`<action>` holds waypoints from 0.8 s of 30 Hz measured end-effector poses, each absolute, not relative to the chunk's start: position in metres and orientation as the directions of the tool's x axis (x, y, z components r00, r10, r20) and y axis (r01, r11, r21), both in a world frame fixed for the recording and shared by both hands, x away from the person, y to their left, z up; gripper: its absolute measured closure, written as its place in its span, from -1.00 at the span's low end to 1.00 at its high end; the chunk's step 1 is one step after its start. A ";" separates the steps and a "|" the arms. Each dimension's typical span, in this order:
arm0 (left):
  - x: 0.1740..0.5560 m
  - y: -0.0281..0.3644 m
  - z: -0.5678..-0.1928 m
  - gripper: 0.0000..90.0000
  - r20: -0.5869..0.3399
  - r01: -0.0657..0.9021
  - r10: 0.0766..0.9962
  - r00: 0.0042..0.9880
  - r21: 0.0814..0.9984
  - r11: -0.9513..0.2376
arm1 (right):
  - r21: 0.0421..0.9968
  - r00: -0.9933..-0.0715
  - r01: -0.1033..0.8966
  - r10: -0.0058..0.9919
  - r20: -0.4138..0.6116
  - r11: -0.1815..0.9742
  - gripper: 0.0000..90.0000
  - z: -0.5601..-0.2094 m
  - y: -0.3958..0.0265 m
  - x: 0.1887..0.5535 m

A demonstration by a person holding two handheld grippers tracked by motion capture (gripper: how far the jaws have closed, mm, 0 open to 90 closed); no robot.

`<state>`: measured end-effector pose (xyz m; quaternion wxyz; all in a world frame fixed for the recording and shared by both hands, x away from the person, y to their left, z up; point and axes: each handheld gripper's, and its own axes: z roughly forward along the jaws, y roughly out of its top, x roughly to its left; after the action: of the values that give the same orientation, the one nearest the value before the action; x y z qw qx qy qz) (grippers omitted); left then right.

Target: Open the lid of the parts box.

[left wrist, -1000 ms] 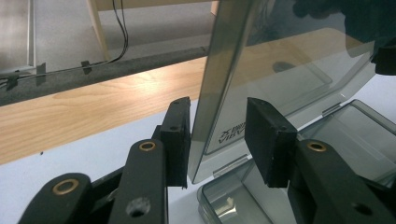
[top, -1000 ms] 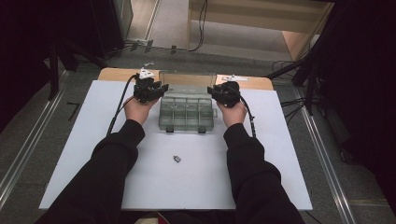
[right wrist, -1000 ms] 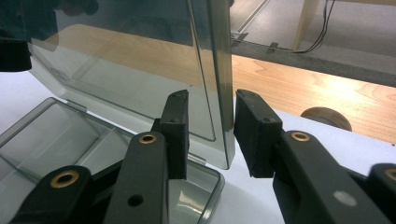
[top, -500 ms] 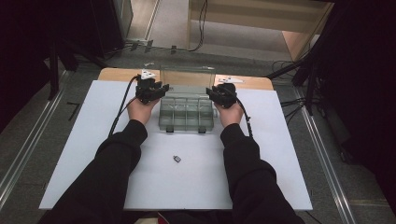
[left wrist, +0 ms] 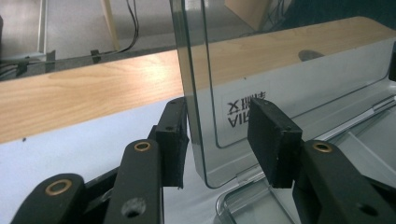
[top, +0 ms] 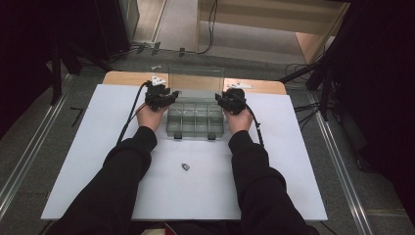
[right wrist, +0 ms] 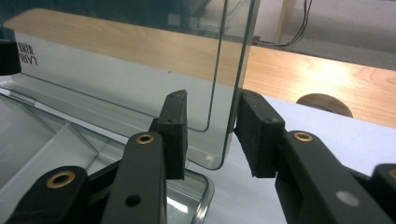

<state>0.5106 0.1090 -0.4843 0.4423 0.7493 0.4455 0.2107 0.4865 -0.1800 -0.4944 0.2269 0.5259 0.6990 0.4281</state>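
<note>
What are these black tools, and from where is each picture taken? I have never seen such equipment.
A person sits at a white table and holds a black two-jaw gripper in each hand: the left gripper and the right gripper. One picture comes from a fixed camera above the table. The other two come from small cameras that ride on the grippers and look along their jaws.

On the table stands a clear plastic box with compartments. Its lid stands upright and open. Each gripper has one side edge of the lid between its jaws; the left jaws have just opened a little, and in both gripper views gaps show beside the lid, so it seems released. A small dark part lies nearer the person.
</note>
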 end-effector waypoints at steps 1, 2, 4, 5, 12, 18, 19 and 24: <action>0.511 0.109 -0.485 0.30 -0.078 0.482 0.855 0.513 0.850 -0.212 | 0.835 -0.343 0.543 0.931 0.126 0.087 0.39 -0.495 -0.180 0.487; 0.511 0.108 -0.486 0.30 -0.077 0.482 0.856 0.511 0.850 -0.211 | 0.834 -0.339 0.545 0.932 0.127 0.084 0.39 -0.496 -0.180 0.487; 0.512 0.107 -0.488 0.30 -0.072 0.482 0.860 0.506 0.850 -0.213 | 0.832 -0.338 0.548 0.932 0.128 0.085 0.39 -0.498 -0.180 0.488; 0.512 0.107 -0.488 0.29 -0.079 0.484 0.860 0.505 0.850 -0.207 | 0.831 -0.335 0.549 0.934 0.127 0.085 0.39 -0.499 -0.179 0.488; 0.515 0.108 -0.493 0.25 -0.135 0.516 0.862 0.489 0.841 -0.161 | 0.826 -0.332 0.554 0.937 0.109 0.100 0.30 -0.503 -0.176 0.490; 0.517 0.107 -0.497 0.17 -0.163 0.535 0.864 0.477 0.834 -0.138 | 0.815 -0.331 0.571 0.935 0.123 0.095 0.24 -0.505 -0.175 0.492; 0.517 0.106 -0.498 0.15 -0.162 0.536 0.864 0.476 0.833 -0.139 | 0.814 -0.332 0.572 0.935 0.124 0.095 0.23 -0.506 -0.175 0.492; 0.517 0.105 -0.500 0.07 -0.159 0.535 0.865 0.475 0.833 -0.141 | 0.809 -0.328 0.584 0.931 0.158 0.068 0.23 -0.507 -0.177 0.494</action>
<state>0.5170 0.1045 -0.4998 0.4483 0.7326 0.4780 0.1841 0.4936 -0.1767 -0.5067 0.2087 0.5410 0.7004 0.4162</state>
